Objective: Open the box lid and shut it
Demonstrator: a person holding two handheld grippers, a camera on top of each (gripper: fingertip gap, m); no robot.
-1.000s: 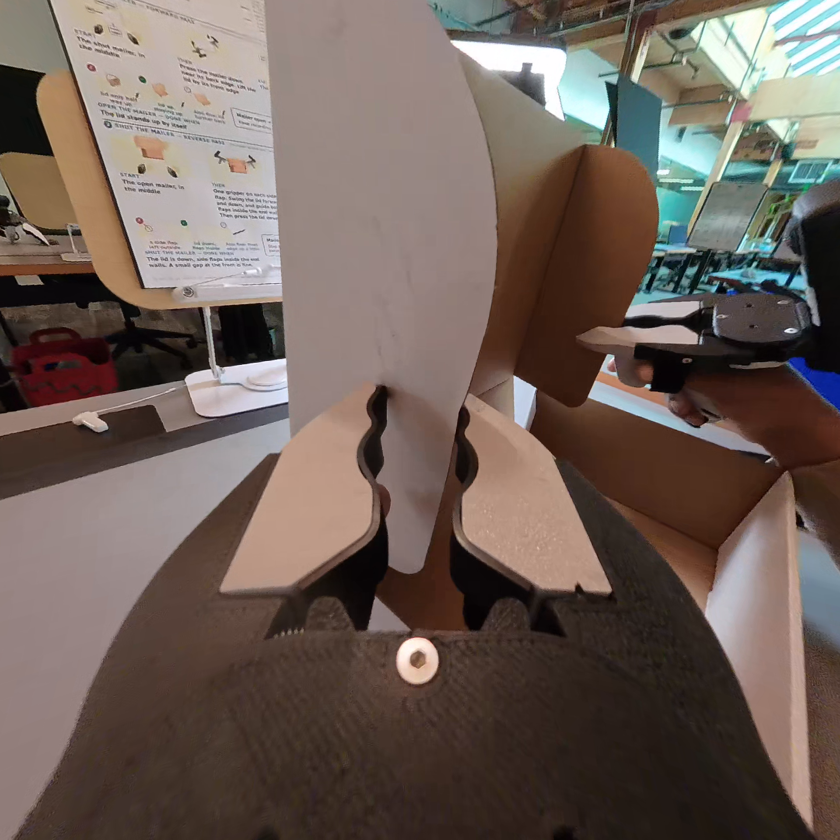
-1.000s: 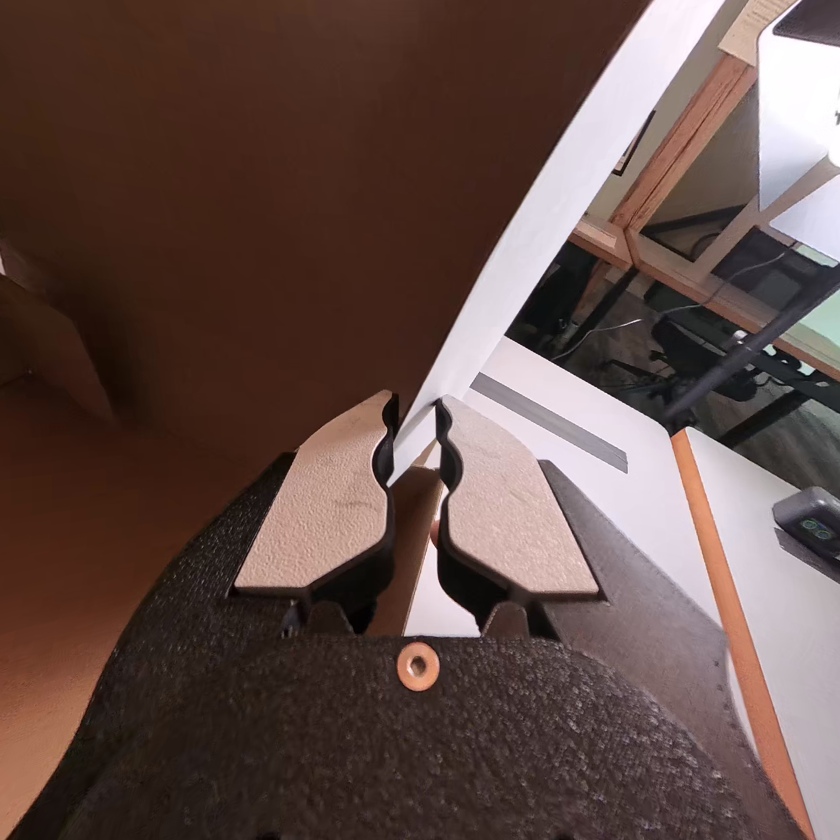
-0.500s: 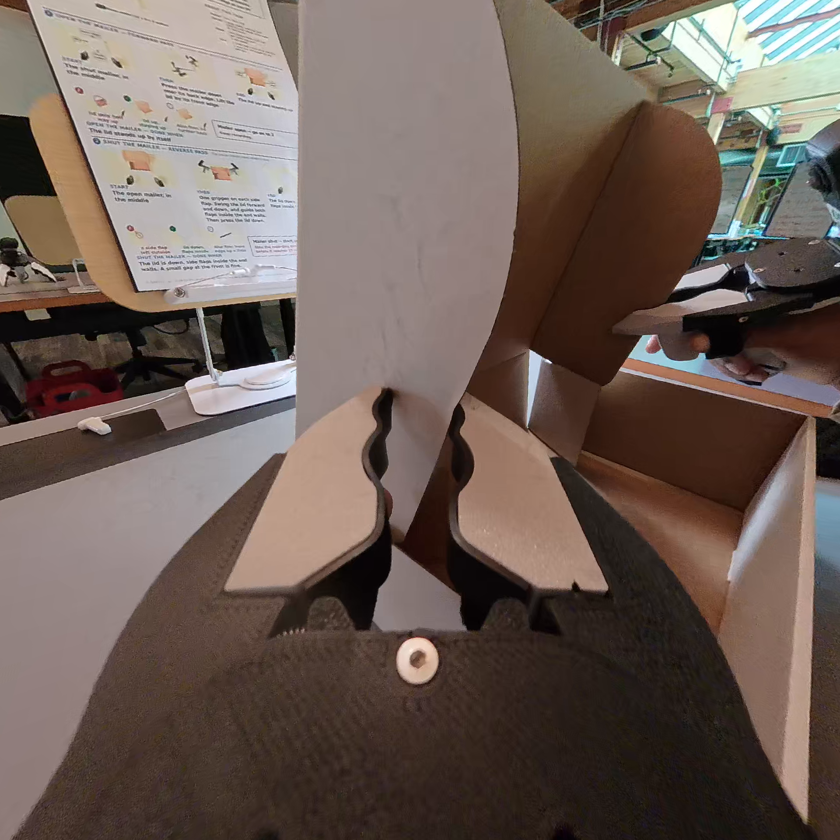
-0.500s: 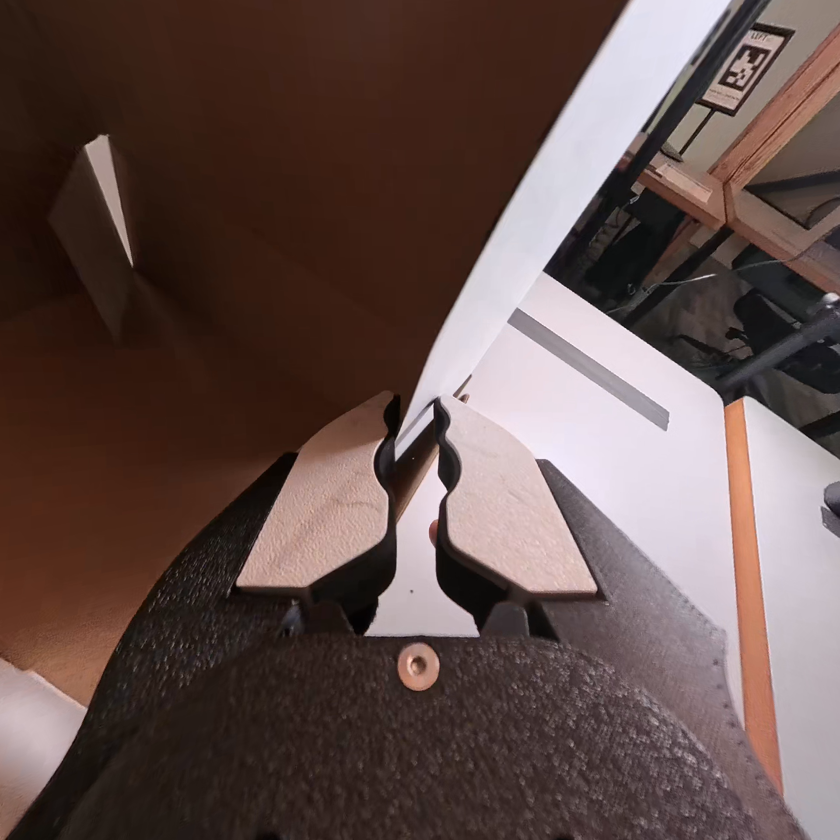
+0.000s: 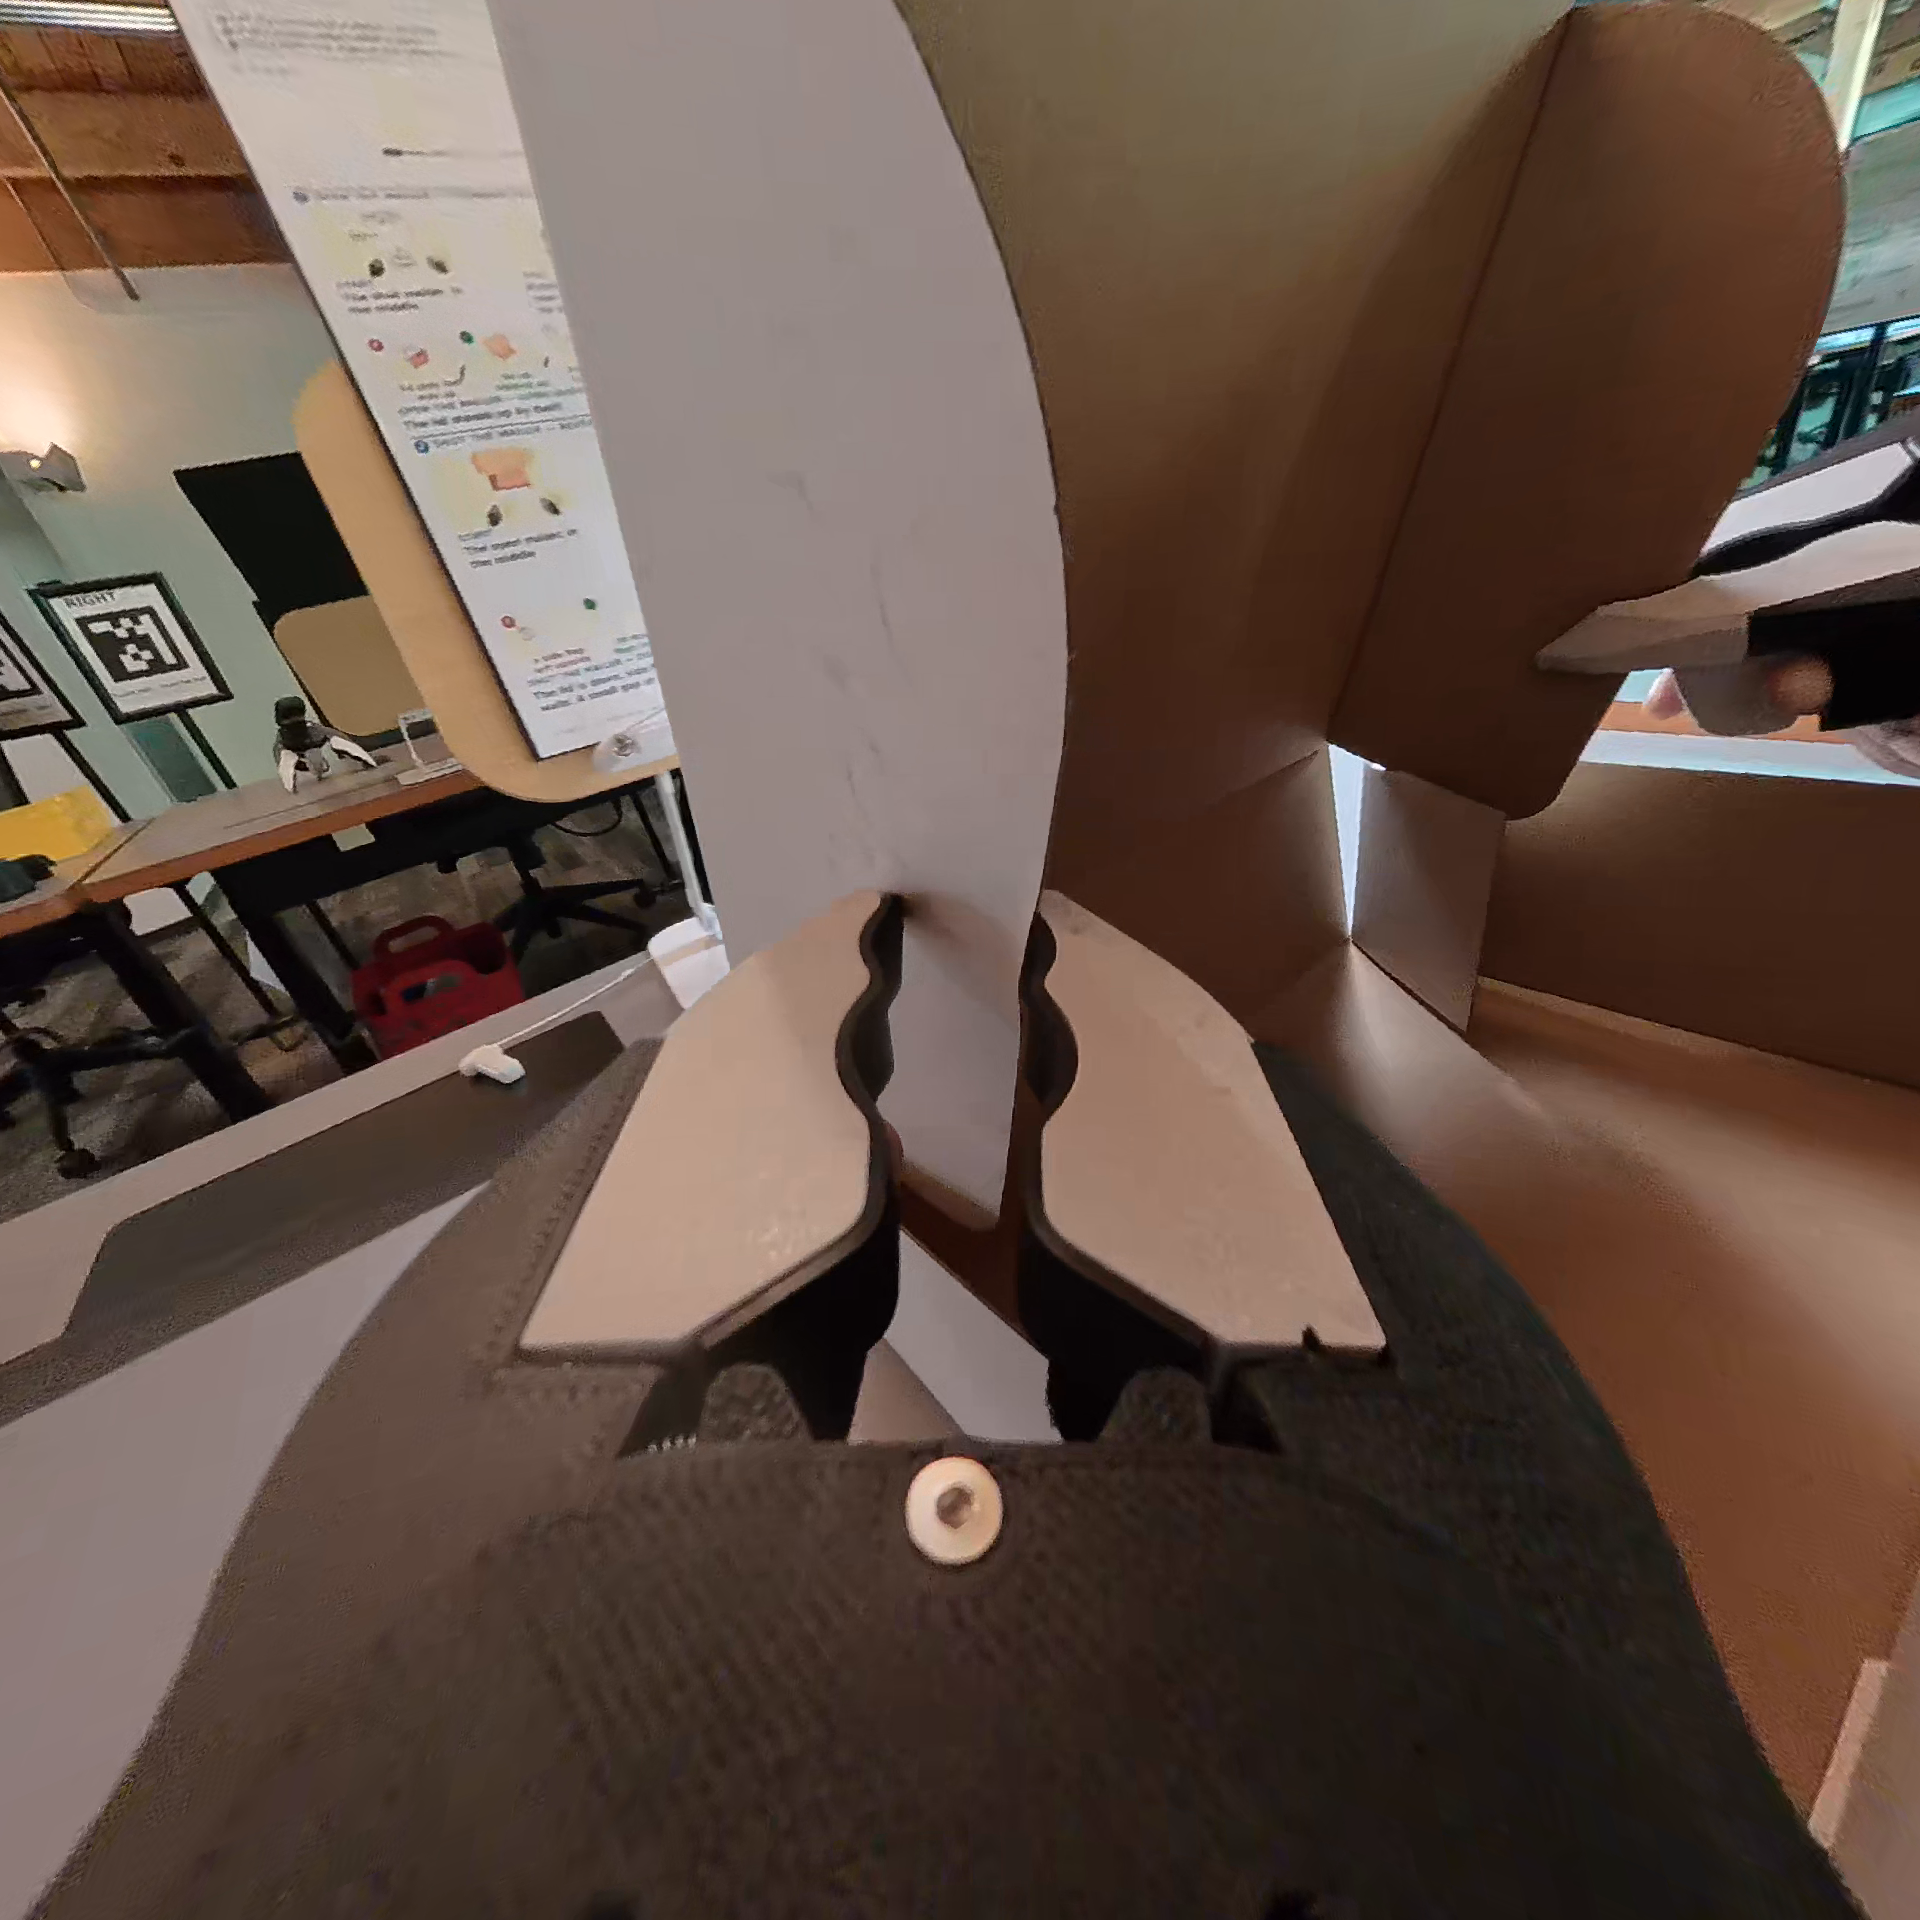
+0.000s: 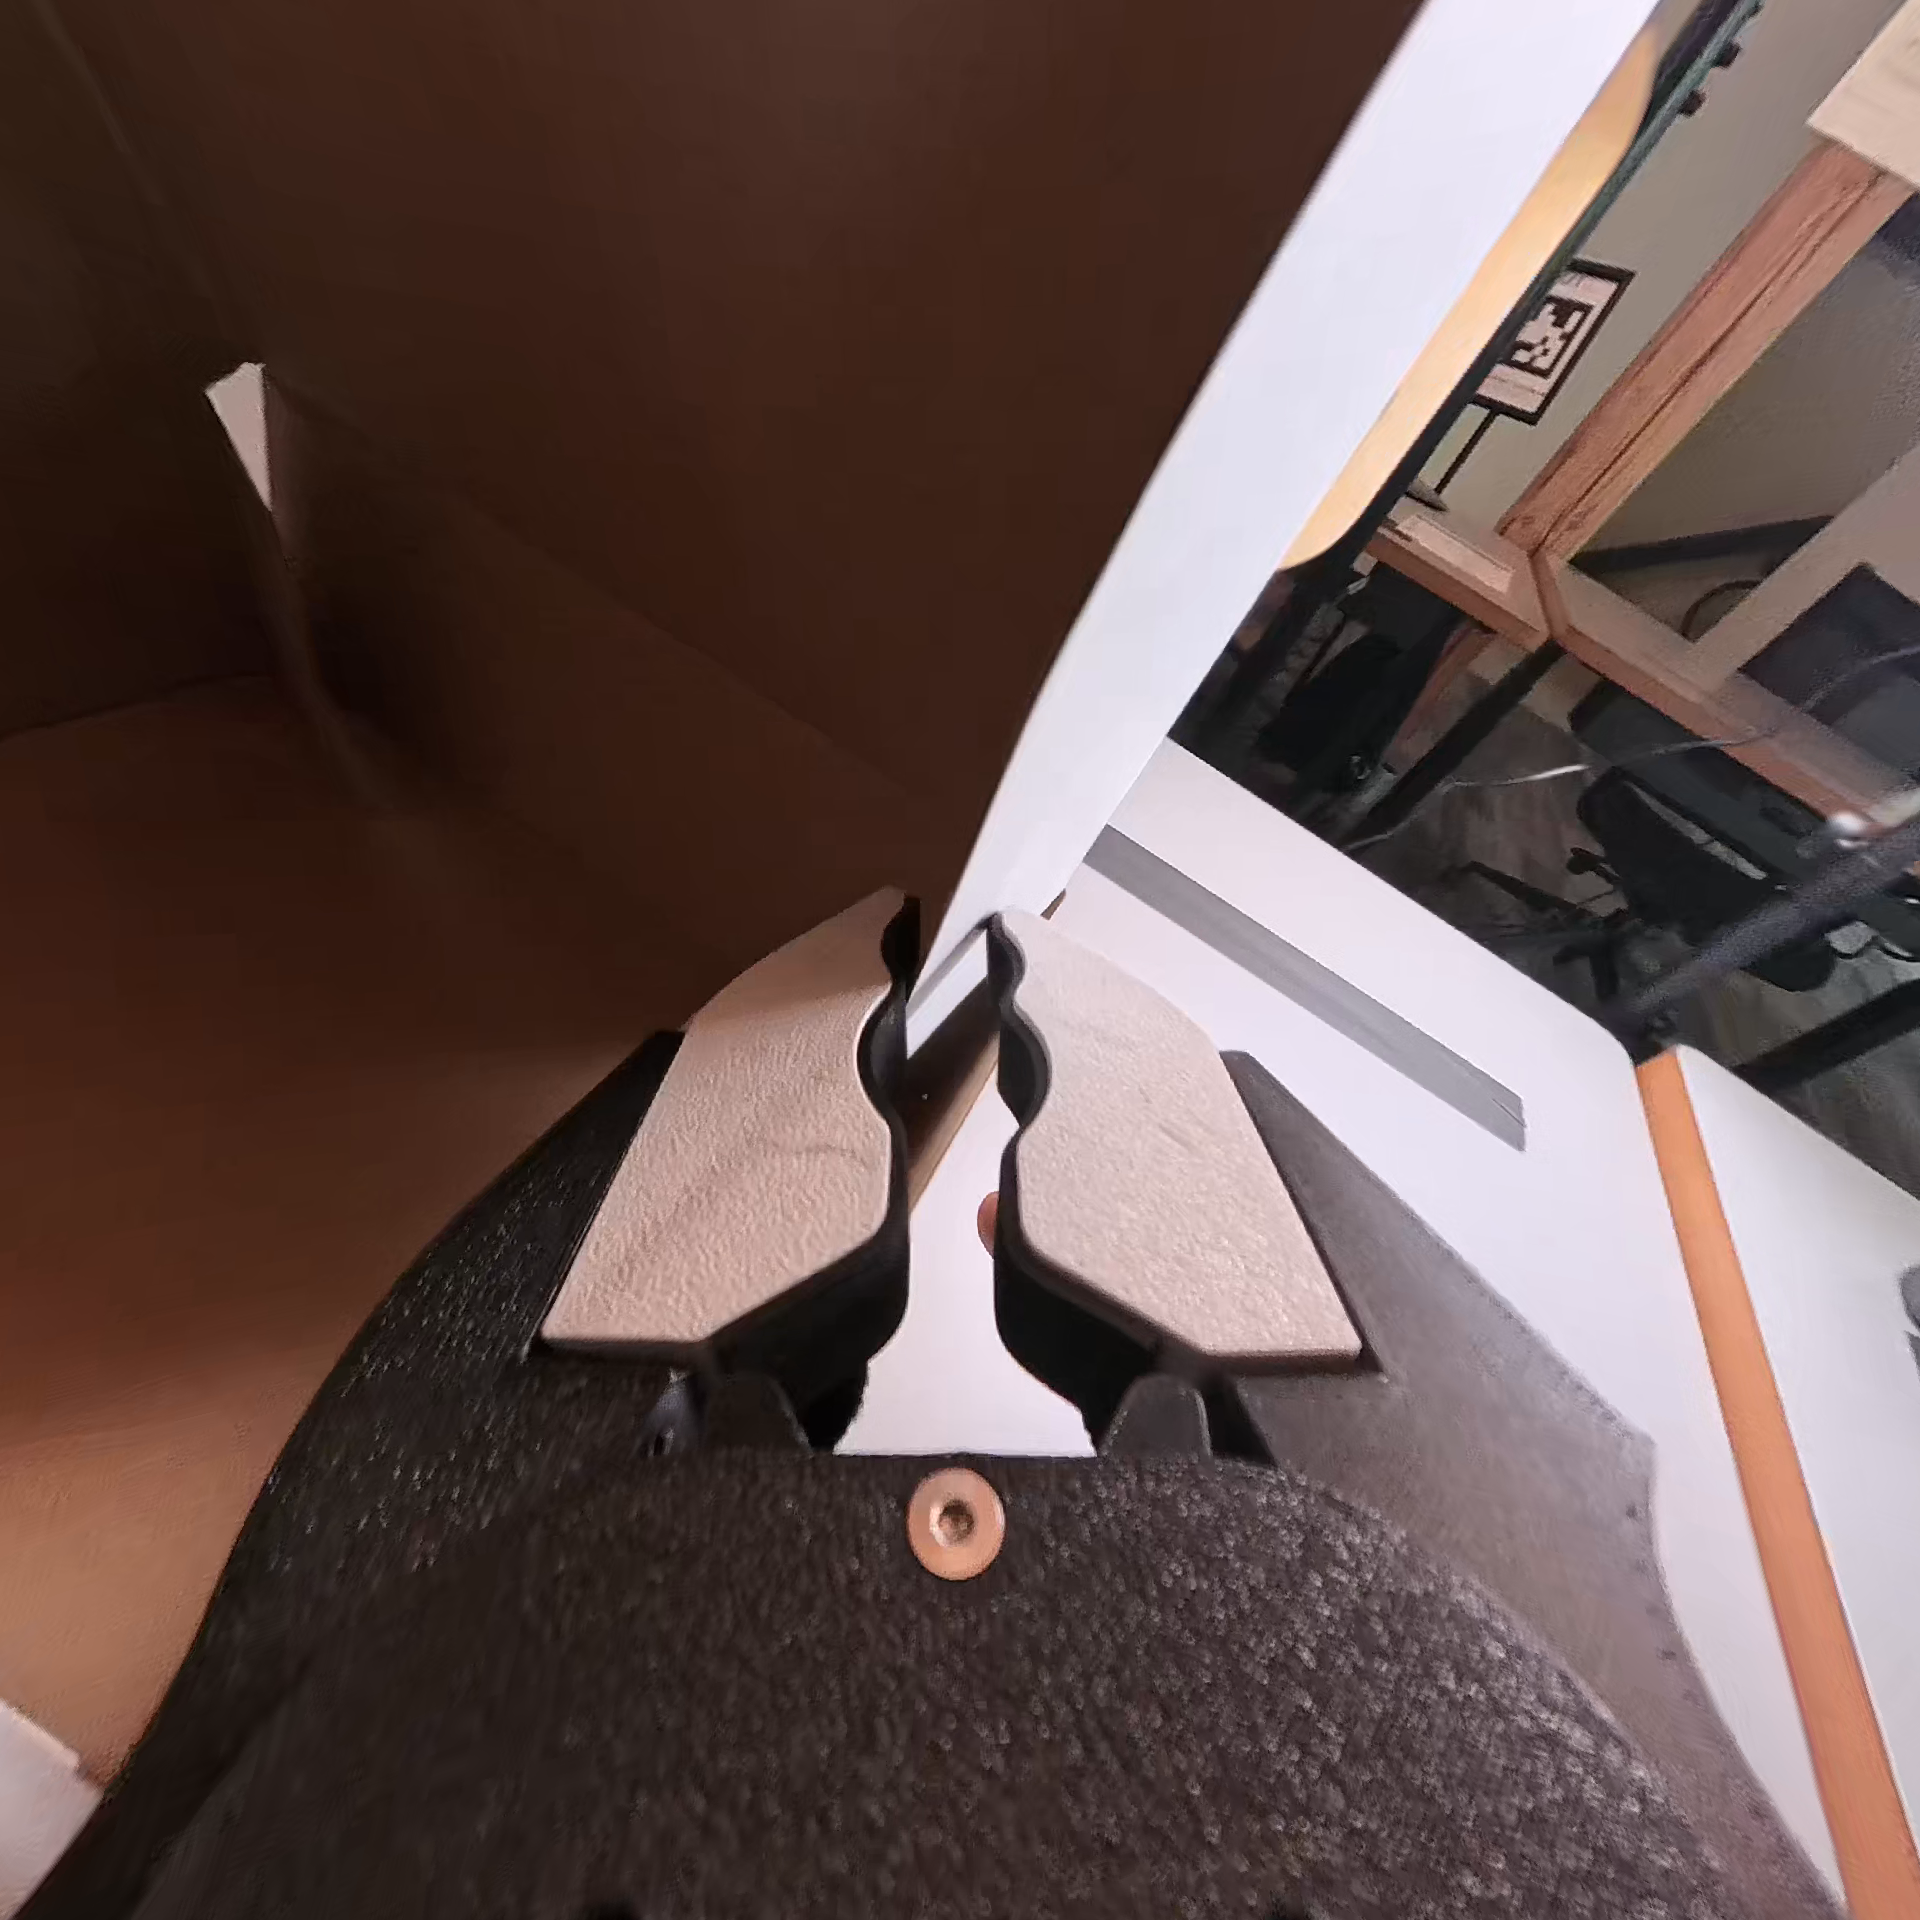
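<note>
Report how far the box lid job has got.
Opening looks done: the lid stands raised over the brown box interior. In hand: the left tool pinches the left side flap, and the right tool the right side flap. Left: lower the lid and shut it.

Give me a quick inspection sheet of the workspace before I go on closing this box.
Surface: grey table, bare where visible.
Job's things: box open, brown inside; lid raised, its left side flap and right side flap each between a tool's fingers.
Clutter: nothing seen.
Grippers: left tool shut on the left side flap; right tool shut on the right side flap.
Cables: white cable with plug at the table's far edge.
Surroundings: instruction board, red basket, desks and office chairs behind.
</note>
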